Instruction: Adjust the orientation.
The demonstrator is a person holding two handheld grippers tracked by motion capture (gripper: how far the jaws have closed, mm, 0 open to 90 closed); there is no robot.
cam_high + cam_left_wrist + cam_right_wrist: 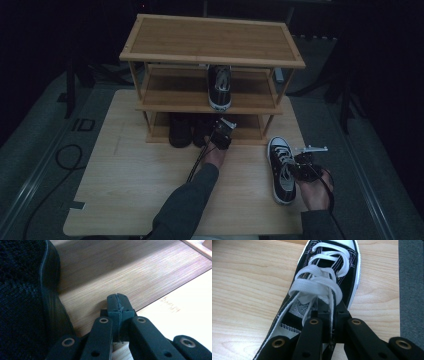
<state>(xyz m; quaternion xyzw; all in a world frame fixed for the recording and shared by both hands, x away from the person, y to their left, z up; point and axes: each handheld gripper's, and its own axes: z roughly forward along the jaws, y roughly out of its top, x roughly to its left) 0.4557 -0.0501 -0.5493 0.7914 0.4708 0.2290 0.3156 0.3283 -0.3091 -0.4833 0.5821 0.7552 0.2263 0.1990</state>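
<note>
A black sneaker with white laces (280, 175) lies on the table at the right, toe pointing away. My right gripper (300, 167) is at its right side. In the right gripper view the sneaker (324, 270) runs up the frame, and my right gripper (331, 312) is shut on the right edge of its opening, just behind the laces. My left gripper (220, 131) is at the front of the rack's bottom shelf. There my left gripper (118, 298) is shut on nothing, above the shelf board (112, 270), with a dark shoe (22, 302) close on its left.
A three-shelf wooden shoe rack (210, 40) stands at the back of the light wooden table (130, 185). A matching sneaker (220, 87) sits on the middle shelf. A pair of dark shoes (180, 131) is on the bottom shelf. Grey floor surrounds the table.
</note>
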